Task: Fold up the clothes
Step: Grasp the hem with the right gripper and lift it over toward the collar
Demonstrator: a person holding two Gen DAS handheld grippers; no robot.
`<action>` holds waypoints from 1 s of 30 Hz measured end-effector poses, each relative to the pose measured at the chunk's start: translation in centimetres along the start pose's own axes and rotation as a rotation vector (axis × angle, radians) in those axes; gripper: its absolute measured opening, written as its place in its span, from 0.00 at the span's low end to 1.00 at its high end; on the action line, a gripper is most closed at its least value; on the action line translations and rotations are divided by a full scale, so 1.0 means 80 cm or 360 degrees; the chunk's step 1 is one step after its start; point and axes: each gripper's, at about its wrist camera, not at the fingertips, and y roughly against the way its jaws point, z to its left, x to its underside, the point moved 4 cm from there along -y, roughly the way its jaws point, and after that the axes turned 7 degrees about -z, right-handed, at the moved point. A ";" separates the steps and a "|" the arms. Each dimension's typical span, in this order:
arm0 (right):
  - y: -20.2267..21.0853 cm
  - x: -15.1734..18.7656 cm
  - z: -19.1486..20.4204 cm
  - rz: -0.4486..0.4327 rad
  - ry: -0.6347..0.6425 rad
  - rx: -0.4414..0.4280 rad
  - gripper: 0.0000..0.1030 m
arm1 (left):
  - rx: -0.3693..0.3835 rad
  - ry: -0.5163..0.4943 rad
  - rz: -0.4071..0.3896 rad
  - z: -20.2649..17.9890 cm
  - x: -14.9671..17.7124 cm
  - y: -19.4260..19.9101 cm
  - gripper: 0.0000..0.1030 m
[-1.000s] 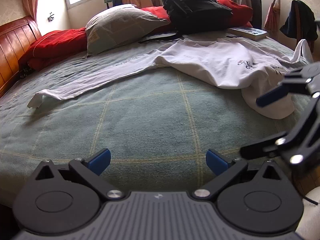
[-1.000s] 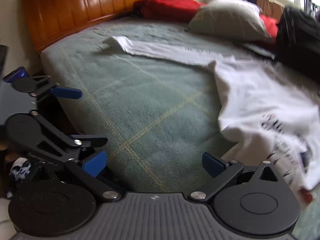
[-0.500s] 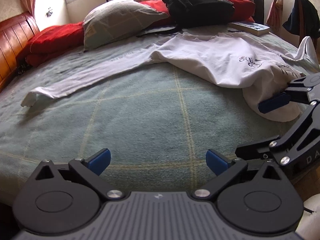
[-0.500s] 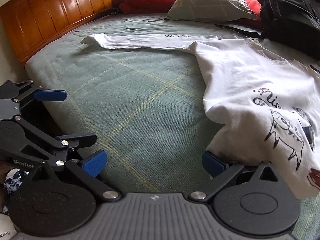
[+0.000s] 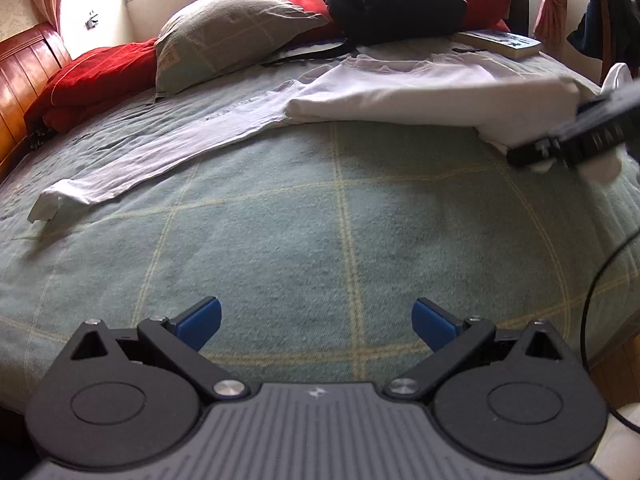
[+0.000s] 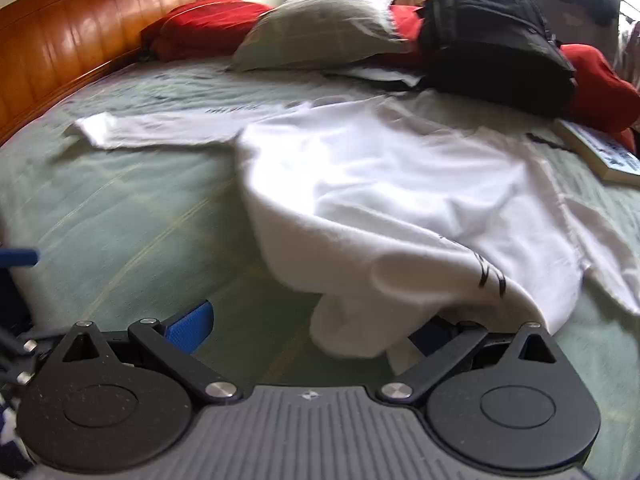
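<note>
**Shirt hem bunched near the bed's edge**

Bare green blanket (image 5: 320,220) lies before the left hand-held gripper (image 5: 316,322), fingers spread, empty. The right hand-held gripper (image 6: 308,326) is gaping too, the white shirt (image 6: 380,184) draped over one finger. Only its view shows that.

Both hand-held grippers (image 5: 316,322) (image 6: 310,326) apparently wide apart.

Cloth, wood and matt plastic

Soft white cloth shirt (image 6: 400,184) on a coarse woven green blanket (image 5: 300,240); glossy wooden headboard (image 6: 80,40); matt black plastic left gripper (image 5: 316,320), blue ribbed pads (image 5: 200,322).
</note>
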 end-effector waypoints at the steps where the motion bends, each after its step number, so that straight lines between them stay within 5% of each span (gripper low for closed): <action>1: -0.003 -0.007 -0.008 -0.0014 0.0000 0.0019 1.00 | 0.0002 -0.0001 0.0003 -0.001 -0.001 -0.002 0.98; 7: -0.031 -0.049 -0.059 -0.0087 -0.0025 0.0145 1.00 | 0.0005 0.0003 0.0023 -0.002 -0.009 -0.014 0.98; 12: -0.074 -0.065 -0.098 0.0011 -0.0137 0.0084 1.00 | 0.0006 0.0017 0.0053 0.000 -0.014 -0.027 0.98; 20: -0.103 -0.090 -0.135 0.0062 -0.0030 0.0219 1.00 | 0.0019 0.0017 0.0049 0.000 -0.026 -0.039 0.98; 30: -0.077 -0.101 -0.159 0.0040 0.0001 0.0322 1.00 | 0.0049 0.0016 0.0022 -0.004 -0.026 -0.032 0.98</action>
